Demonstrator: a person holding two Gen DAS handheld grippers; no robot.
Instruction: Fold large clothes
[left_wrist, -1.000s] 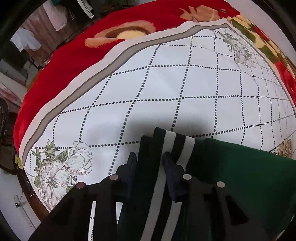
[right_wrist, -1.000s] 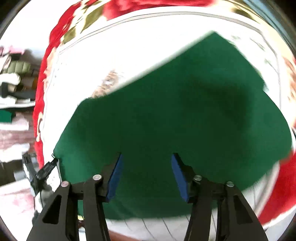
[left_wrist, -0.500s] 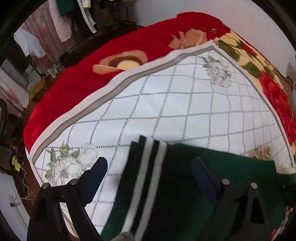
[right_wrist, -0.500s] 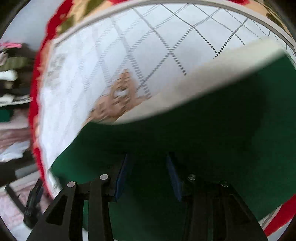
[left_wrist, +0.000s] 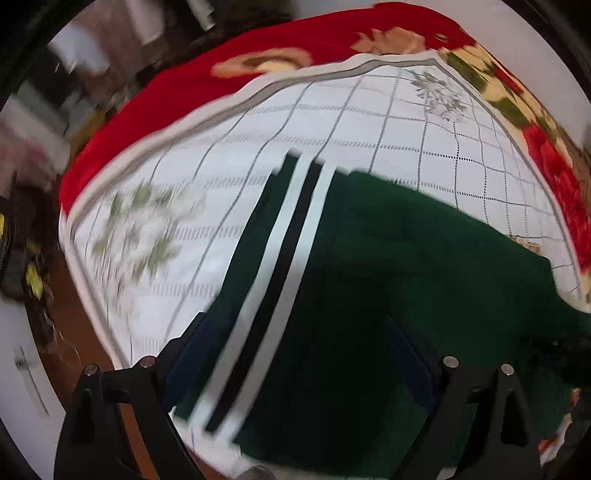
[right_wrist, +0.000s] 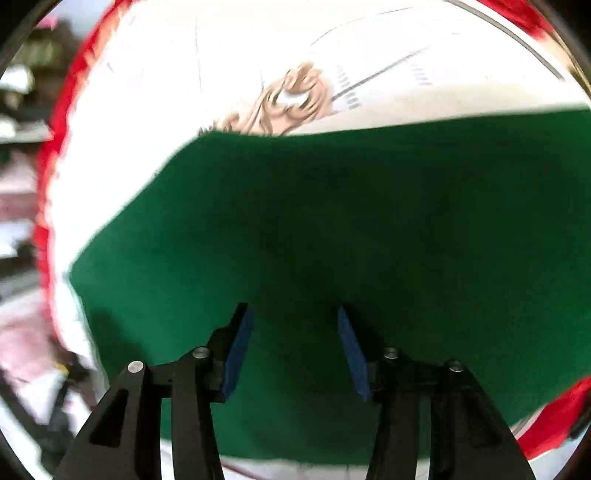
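Hovering over the green garment (left_wrist: 424, 258) on the bed (left_wrist: 369, 122), left claw (left_wrist: 295, 343) gapes; right claw (right_wrist: 293, 314) has widened, gripping nothing; no readable writing.

A white sheet (left_wrist: 332, 122) with a dotted grid and flower prints covers a red floral blanket (left_wrist: 177, 92); blurred clutter fills the upper left.

Home bedroom, bed with red floral blanket (left_wrist: 177, 96), quilted white bedspread (left_wrist: 369, 122)
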